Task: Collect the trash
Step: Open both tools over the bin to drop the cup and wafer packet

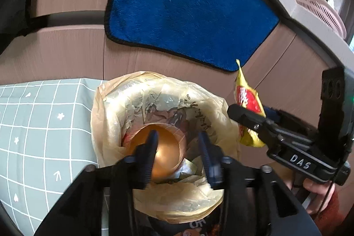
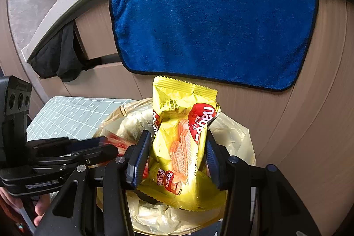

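Yellow foil dominates the right side of the left wrist view, where the wrapper (image 1: pixel 249 107) hangs pinched in the right gripper (image 1: pixel 245 118) just beside the rim of the bin (image 1: pixel 106 116), a round container lined with a pale translucent bag. The left gripper (image 1: pixel 178 147) hovers directly over the bin mouth, its fingers (image 1: pixel 150 154) spread apart and holding nothing; an orange-gold rounded object (image 1: pixel 166 147) sits among crumpled plastic below them. A blue towel (image 1: pixel 188 12) hangs on the brown cabinet behind, a checked grey-green cloth (image 1: pixel 39 125) covers the surface to the left, and a pink basket (image 1: pixel 320 8) stands on the counter above. In the right wrist view, the wrapper (image 2: pixel 183 143) fills the centre, a wafer packet squeezed between the right gripper (image 2: pixel 177 160) pads at its waist, its crimped top edge standing upright and its lower end dangling above the bin (image 2: pixel 239 132). The left gripper (image 2: pixel 106 145) reaches in from the left, with a blurred red-and-white scrap (image 2: pixel 117 139) just beyond it. The packet looks light, thin and crinkly, likely slick on its glossy face and easily crushed without harm; the middle grip shown seems sound, and a crimped end seam would likely also give firm purchase. Released from here, it may catch on the liner's rim.
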